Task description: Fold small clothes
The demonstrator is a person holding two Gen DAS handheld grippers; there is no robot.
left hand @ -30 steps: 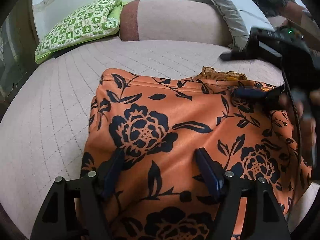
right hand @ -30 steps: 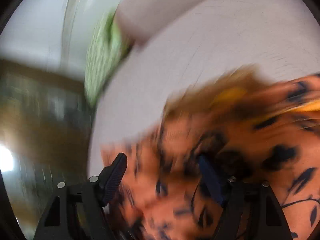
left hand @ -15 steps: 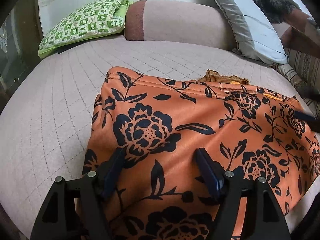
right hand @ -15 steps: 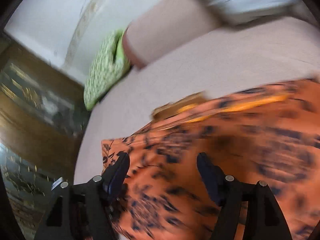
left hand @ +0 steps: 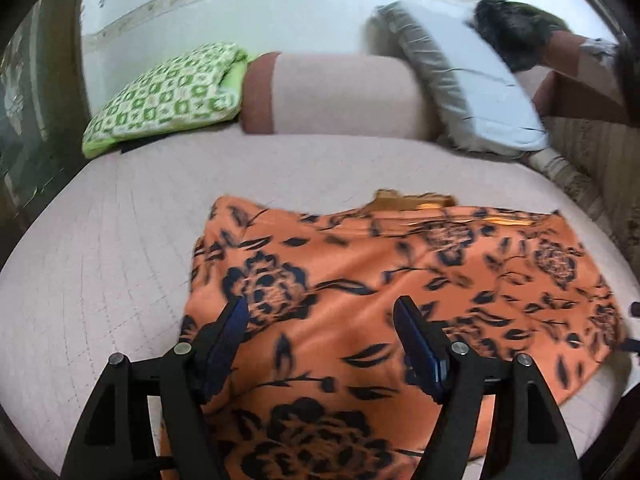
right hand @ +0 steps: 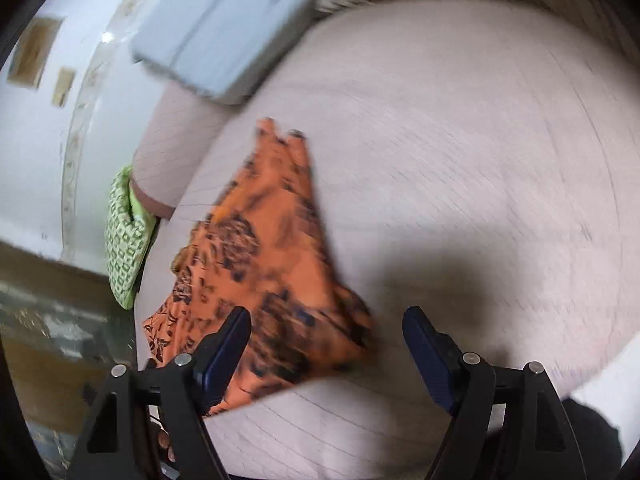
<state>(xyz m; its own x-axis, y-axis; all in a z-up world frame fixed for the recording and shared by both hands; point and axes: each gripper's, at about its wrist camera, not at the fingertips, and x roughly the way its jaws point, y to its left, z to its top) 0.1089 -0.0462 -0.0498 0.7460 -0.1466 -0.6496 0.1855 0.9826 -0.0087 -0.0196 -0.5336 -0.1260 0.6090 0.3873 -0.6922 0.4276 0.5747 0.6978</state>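
Note:
An orange garment with a dark flower print (left hand: 360,300) lies folded flat on the pale quilted bed (left hand: 100,260). A tan inner band shows at its far edge. My left gripper (left hand: 320,320) is open and empty, held just above the garment's near part. In the right wrist view the garment (right hand: 272,264) lies to the left, seen tilted and blurred. My right gripper (right hand: 326,330) is open and empty, over the garment's right corner and the bare bed (right hand: 480,180) beside it.
A green checked cushion (left hand: 168,96), a pink bolster (left hand: 340,96) and a pale grey pillow (left hand: 468,80) line the head of the bed against the white wall. A dark furry thing (left hand: 516,32) sits at the far right. Dark wood furniture stands to the left.
My right gripper has left the garment and swung off to the right, out of the left wrist view. My left gripper has drawn back and up a little. The garment lies still.

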